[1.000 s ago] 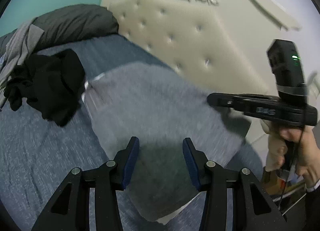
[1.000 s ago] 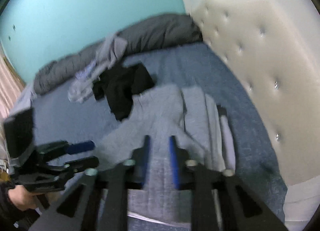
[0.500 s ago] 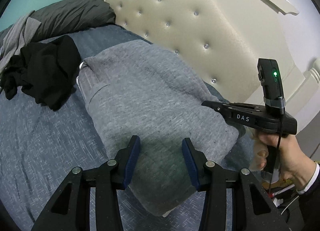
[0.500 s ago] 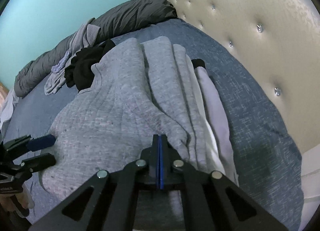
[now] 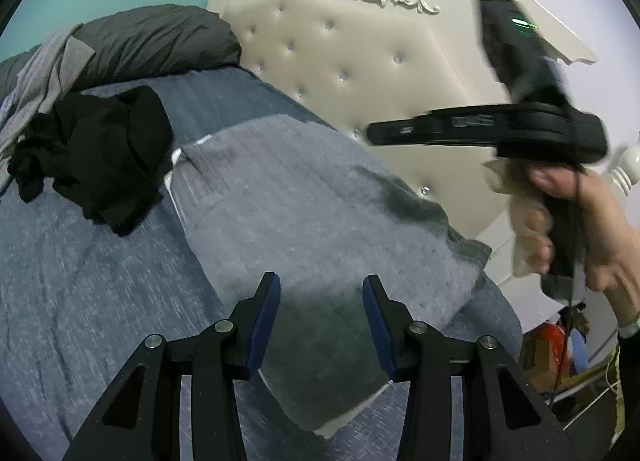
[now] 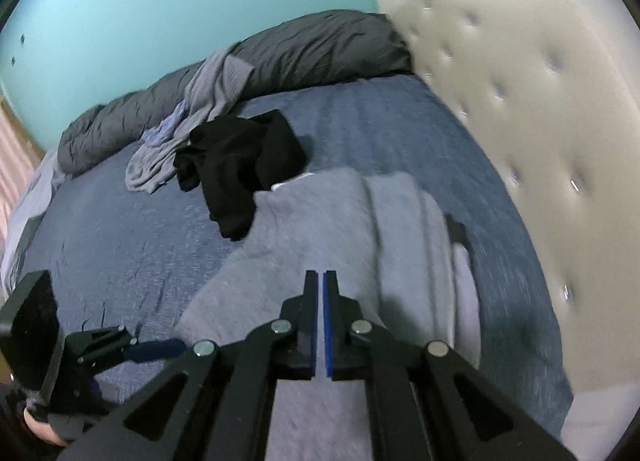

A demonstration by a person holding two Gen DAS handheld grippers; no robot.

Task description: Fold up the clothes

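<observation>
Two grippers hover over a bed with a blue-grey cover, set against a teal wall and a cream tufted headboard. A dark duvet is bunched along the far side, with a pale grey garment draped over it and a black garment crumpled just in front. The grey sweater, folded lengthwise, lies on the cover beside the headboard, its far end touching the black garment. The left gripper hangs above the sweater's near end with its jaws about half open and nothing between the blue pads. The right gripper has its jaws shut, pads together, holding nothing; a hand grips its handle, blurred in the left view. Half a second ago the right gripper sat low over the sweater's folds; now it is lifted clear and pulled back, while the left gripper has hardly shifted and keeps the same opening.
</observation>
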